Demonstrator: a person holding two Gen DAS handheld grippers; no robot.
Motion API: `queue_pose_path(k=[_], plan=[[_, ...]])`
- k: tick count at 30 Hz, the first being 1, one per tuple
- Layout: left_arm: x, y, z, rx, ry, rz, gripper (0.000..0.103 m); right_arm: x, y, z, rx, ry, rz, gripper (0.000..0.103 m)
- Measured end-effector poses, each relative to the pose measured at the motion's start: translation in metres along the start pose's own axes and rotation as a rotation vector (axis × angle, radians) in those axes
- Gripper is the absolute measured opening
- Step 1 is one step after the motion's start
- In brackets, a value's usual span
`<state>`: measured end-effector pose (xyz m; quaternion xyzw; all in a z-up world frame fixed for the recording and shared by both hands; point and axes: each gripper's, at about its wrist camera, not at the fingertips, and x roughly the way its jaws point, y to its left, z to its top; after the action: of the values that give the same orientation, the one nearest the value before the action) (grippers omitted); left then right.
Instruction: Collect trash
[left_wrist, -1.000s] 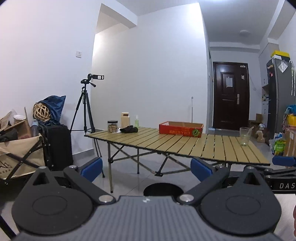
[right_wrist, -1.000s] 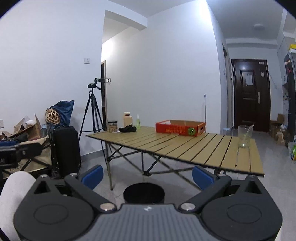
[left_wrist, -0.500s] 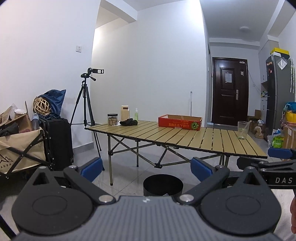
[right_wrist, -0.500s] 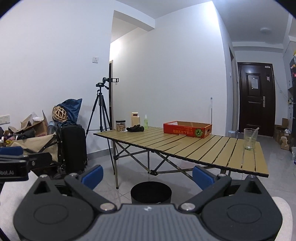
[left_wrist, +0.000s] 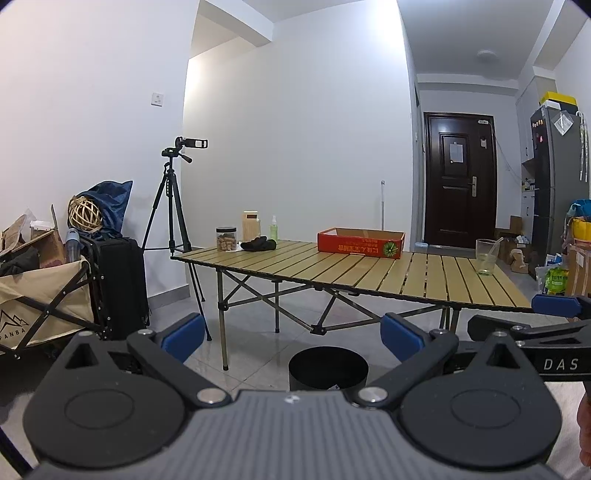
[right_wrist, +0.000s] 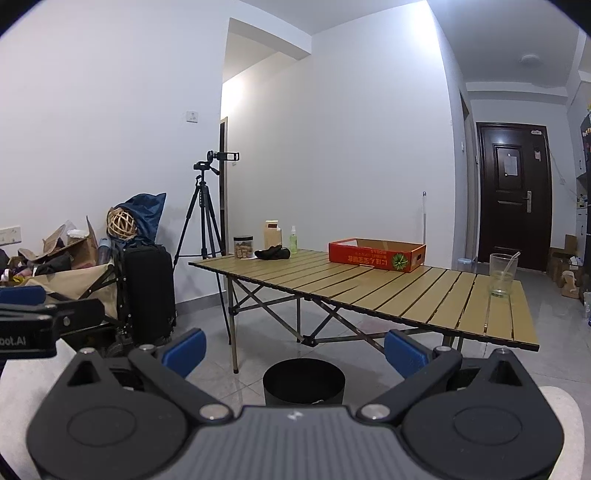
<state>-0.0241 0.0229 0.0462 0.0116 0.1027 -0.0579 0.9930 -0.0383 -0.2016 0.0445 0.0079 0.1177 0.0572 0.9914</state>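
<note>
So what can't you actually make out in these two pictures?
- Black bin: in both views the gripper body covers its lower part and its wall hides the inside, apart from a pale scrap at the rim.
- Red box: its wall hides the contents.
- Jar: contents too small to name.
- Dark bundle on the table: too small to identify.
- Right gripper: cut off by the left view's edge.

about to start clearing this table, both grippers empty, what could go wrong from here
1. The glass with a straw stands near the table edge; a careless reach could knock it off.
2. The bin sits on the floor, low in front; trash dropped from table height may miss.
3. The jar and spray bottle may not be trash.
</note>
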Motion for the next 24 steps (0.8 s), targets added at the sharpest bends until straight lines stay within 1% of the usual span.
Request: queue_pose_path(k=[24], plan=[[0.0011, 0.0034, 0.001, 0.004, -0.002, 0.004, 0.103, 0.0013, 0.0015, 0.0002, -0.003, -0.002, 0.007, 0.103]])
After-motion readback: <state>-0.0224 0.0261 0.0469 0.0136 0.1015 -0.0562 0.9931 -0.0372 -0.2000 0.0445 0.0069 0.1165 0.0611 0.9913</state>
